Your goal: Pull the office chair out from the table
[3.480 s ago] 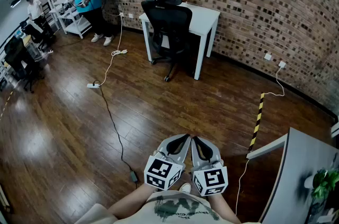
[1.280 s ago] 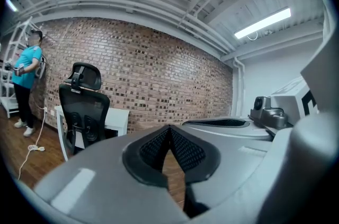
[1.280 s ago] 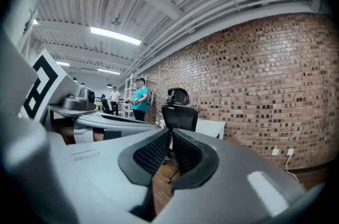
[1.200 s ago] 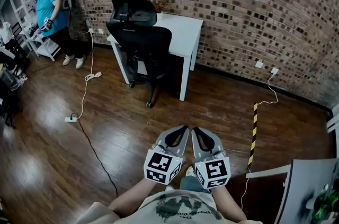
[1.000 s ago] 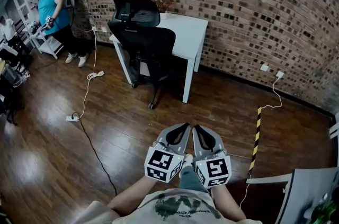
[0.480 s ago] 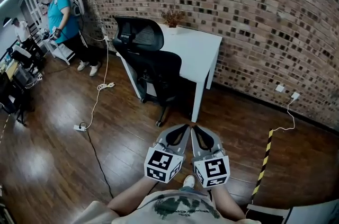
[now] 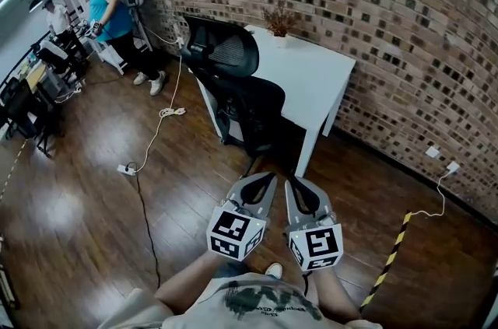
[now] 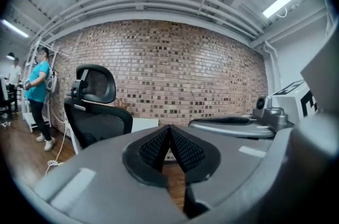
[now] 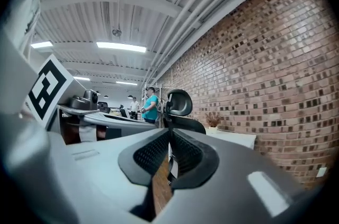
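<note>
Black office chair stands pushed in at the white table, apart from left gripper and right gripper, fingers together, empty; we judge this the approach, with opening to grip it next.

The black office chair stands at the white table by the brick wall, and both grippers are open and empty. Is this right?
Not fully. The left gripper and the right gripper are shut, not open: the two gripper views show the jaws together, nothing between them. The black office chair does stand at the white table by the brick wall.
</note>
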`<state>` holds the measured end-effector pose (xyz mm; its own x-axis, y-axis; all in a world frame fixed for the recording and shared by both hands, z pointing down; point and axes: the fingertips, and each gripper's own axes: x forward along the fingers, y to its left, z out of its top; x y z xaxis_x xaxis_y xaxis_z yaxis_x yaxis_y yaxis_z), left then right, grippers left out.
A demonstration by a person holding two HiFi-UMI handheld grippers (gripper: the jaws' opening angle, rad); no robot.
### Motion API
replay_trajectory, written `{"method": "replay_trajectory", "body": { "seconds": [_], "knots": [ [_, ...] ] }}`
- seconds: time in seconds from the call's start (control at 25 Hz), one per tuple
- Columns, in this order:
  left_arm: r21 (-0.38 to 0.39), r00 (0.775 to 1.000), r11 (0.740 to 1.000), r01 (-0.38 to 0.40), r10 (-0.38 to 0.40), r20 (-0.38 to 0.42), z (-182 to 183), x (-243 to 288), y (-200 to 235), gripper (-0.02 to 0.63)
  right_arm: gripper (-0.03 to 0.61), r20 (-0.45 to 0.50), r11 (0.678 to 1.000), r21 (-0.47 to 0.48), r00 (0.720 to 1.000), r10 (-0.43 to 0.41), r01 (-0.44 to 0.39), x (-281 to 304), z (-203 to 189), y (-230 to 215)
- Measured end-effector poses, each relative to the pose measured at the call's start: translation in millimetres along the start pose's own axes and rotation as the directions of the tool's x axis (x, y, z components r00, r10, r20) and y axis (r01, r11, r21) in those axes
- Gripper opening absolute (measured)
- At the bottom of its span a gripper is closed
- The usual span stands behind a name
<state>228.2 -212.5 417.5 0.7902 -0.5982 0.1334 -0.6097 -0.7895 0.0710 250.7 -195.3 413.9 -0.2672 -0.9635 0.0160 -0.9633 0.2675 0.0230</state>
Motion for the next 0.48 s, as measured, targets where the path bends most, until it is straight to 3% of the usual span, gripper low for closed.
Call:
{"method": "replay_trajectory", "body": {
  "seconds": [0.24,0.48],
  "knots": [
    [-0.013,0.997,0.997,-0.077,0.077,0.02,10,9,43,0.015,0.005,-0.026,0.996,-0.028,0.996,0.081,-0.082,44,0,6],
    [-0.041,0.994,0.994,-0.097,0.099,0.044,14,29,90,0.015,0.013,-0.037,0.989,-0.079,0.992,0.121,-0.124,99,-1,6]
  ]
}}
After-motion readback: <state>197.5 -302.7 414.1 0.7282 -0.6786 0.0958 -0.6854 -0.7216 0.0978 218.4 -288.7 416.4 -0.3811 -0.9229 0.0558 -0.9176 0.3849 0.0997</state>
